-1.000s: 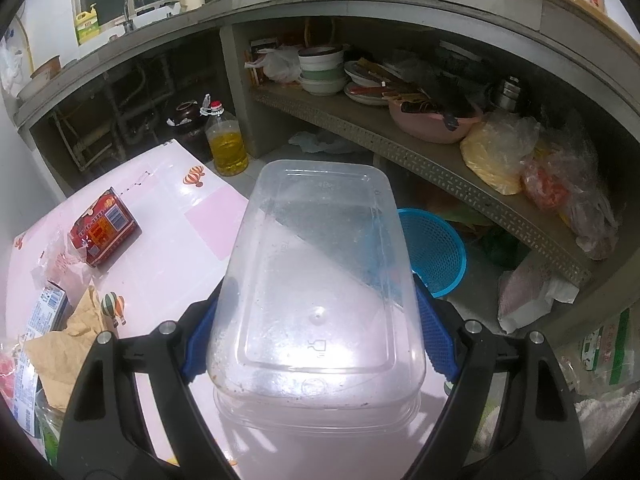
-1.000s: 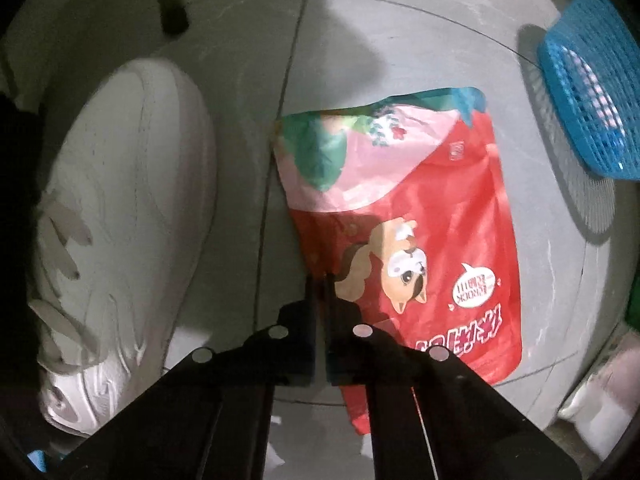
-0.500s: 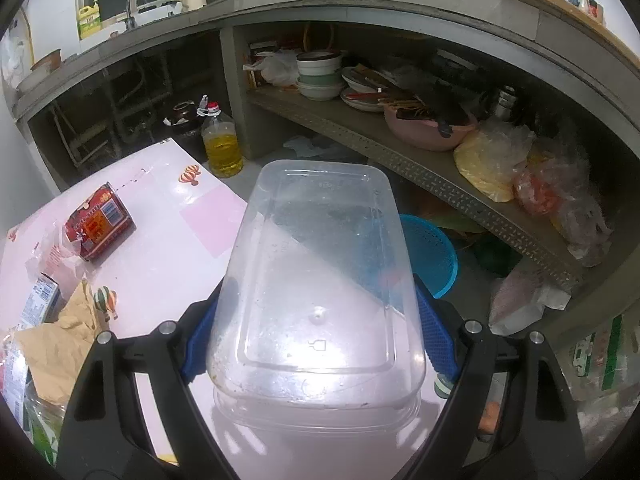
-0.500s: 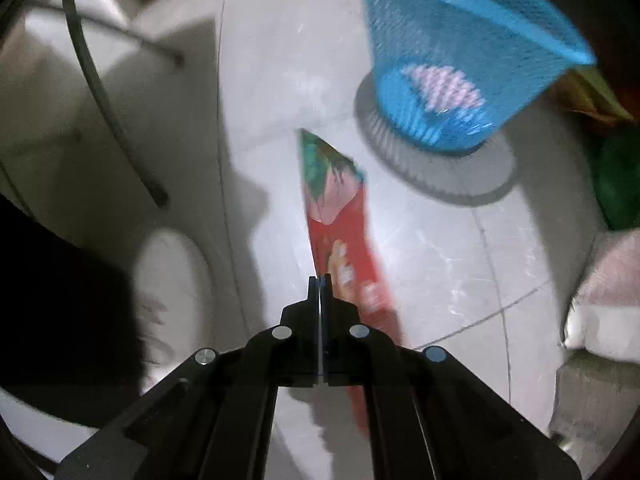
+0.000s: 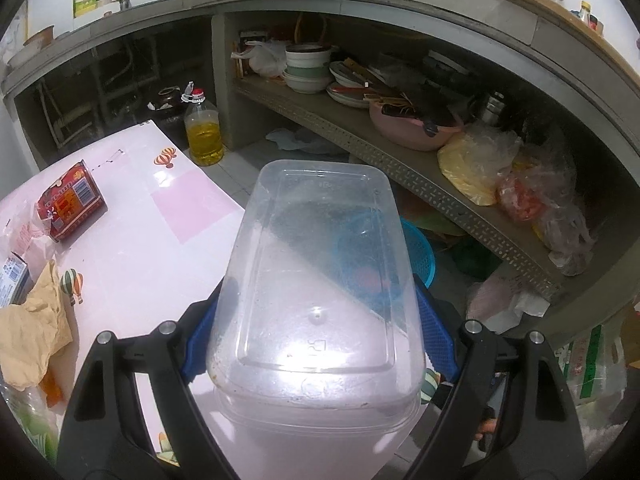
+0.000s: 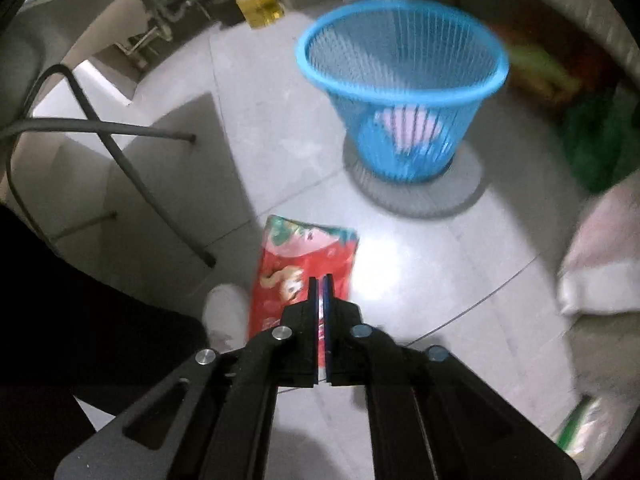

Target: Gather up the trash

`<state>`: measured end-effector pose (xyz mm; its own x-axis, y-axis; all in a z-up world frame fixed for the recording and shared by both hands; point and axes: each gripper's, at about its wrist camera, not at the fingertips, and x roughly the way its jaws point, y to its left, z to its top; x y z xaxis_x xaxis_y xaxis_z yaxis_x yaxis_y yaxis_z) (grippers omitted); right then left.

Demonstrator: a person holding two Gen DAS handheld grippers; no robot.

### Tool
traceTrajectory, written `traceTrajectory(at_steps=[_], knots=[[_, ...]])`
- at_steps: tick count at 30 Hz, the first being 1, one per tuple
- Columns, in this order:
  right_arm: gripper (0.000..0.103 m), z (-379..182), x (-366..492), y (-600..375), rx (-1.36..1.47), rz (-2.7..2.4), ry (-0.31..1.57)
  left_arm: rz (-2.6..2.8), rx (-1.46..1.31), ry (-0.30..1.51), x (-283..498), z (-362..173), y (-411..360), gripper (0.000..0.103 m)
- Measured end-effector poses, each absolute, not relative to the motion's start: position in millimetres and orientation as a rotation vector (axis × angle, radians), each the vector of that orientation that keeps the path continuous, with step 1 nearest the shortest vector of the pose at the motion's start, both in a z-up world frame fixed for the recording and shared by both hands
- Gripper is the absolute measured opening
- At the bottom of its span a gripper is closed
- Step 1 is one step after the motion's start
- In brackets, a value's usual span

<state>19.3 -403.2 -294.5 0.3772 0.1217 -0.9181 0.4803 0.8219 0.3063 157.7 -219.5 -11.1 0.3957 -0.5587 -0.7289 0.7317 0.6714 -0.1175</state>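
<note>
The right gripper (image 6: 321, 280) was pinched tight on the red snack bag (image 6: 298, 270), low in the frame, under the blue basket (image 6: 400, 80). That thin pinch might slip. The left gripper (image 5: 316, 332) was clamped on a clear box (image 5: 320, 272).

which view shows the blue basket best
The right wrist view: the blue basket stands whole on the floor, rim, mesh wall and something pink inside all visible, though blurred. The left wrist view shows only part of it behind the clear container.
</note>
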Motion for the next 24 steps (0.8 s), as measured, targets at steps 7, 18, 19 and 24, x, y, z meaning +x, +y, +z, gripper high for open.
traceTrajectory(at_steps=[7, 18, 19, 24], knots=[[0.042, -381.5, 45.5, -390.2, 0.746, -0.19, 1.317, -0.803, 0.23, 0.83, 164.2, -10.6, -210.5, 0.08], [0.083, -476.7, 96.6, -374.6, 0.674, -0.265, 1.512, -0.789, 0.26, 0.835, 172.7, -10.3, -214.1, 0.08], [0.083, -486.1, 98.4, -383.1, 0.678, -0.299, 1.521, -0.786, 0.266, 0.833, 173.1, -9.8, -214.8, 0.08], [0.083, -520.5, 92.2, -427.3, 0.843, -0.414, 1.537, -0.777, 0.293, 0.828, 174.2, -8.7, -216.4, 0.08]])
